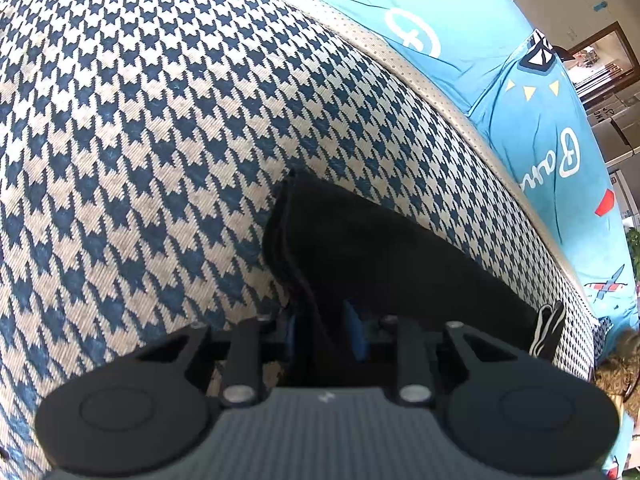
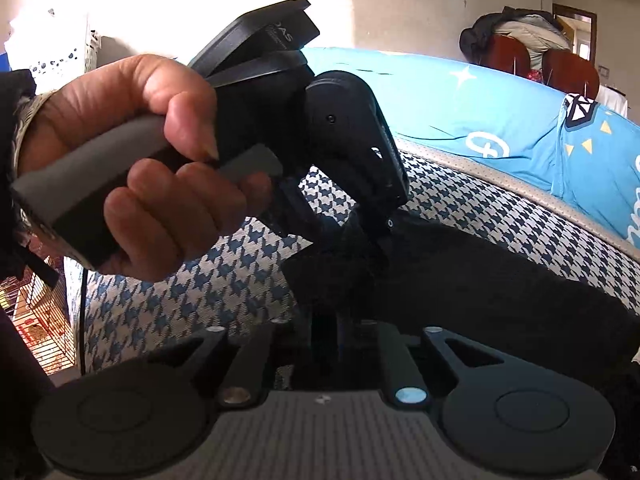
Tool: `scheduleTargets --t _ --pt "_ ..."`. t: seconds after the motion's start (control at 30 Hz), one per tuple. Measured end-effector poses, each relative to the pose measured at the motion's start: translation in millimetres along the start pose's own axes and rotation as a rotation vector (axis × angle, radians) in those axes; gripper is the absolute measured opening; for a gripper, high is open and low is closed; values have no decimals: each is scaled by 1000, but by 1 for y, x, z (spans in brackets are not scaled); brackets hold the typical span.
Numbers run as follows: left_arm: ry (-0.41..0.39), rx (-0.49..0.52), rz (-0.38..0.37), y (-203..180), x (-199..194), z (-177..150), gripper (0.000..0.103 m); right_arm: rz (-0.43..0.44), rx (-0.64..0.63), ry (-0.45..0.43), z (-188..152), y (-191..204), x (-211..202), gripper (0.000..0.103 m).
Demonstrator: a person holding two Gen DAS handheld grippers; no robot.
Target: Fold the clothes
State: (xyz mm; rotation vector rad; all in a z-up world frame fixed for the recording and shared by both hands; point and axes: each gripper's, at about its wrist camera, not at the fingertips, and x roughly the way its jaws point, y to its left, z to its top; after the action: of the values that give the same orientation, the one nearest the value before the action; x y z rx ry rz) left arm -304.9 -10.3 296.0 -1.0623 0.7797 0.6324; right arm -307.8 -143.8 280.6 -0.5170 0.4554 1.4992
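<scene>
- The left wrist view looks forward along its own gripper and steeply down, very near a houndstooth cover point(image 1: 160, 128), which fills most of the picture; a blue printed sheet point(image 1: 532, 120) curves across the upper right.
- The right wrist view sits low and close too, but faces more level, leftward across the same surface, so walls and a chair back show behind.
- It takes in the left gripper point(image 2: 384, 240) from the side, with the hand point(image 2: 132, 168) that grips it.
- Both views share the black garment point(image 1: 400, 256) point(image 2: 480, 292), the houndstooth cover point(image 2: 192, 292) and the blue printed sheet point(image 2: 460, 100).
</scene>
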Motion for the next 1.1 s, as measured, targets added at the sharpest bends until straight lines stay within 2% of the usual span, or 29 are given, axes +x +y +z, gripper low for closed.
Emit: scheduleTargets --t 0.17,0.43,0.47,0.57,0.6,0.73,0.8,0.9,0.93,1.03,1.1 --pt "0 -13 -8 4 -1 -1 24 0 11 9 0 0 1 27" --pt "-3 -24 -8 8 -4 -3 24 -11 -12 3 -2 5 7 30" --pt "-2 -24 -8 8 -4 -3 24 -12 -20 -2 -2 6 7 29" --pt "-5 -30 -15 9 -4 -2 27 -14 -28 -17 -1 7 6 8" --pt "-5 -33 -23 10 -3 -1 29 -14 -33 -21 0 7 5 8" --pt "-9 -34 -49 7 -2 1 47 -27 -48 -53 2 8 -3 7" --pt "-20 -13 -38 1 -1 1 48 -27 -58 -63 2 8 -7 6" --pt "-40 36 0 -9 2 0 31 -31 -72 -77 2 8 -12 6" --pt "-41 37 -3 -11 2 0 20 -36 -76 -80 2 8 -14 6" --pt "-56 15 -21 -12 1 -1 12 -53 -66 -93 3 3 -19 6" --pt "-77 7 -34 -16 -2 -2 11 -68 -58 -103 4 -1 -23 6"
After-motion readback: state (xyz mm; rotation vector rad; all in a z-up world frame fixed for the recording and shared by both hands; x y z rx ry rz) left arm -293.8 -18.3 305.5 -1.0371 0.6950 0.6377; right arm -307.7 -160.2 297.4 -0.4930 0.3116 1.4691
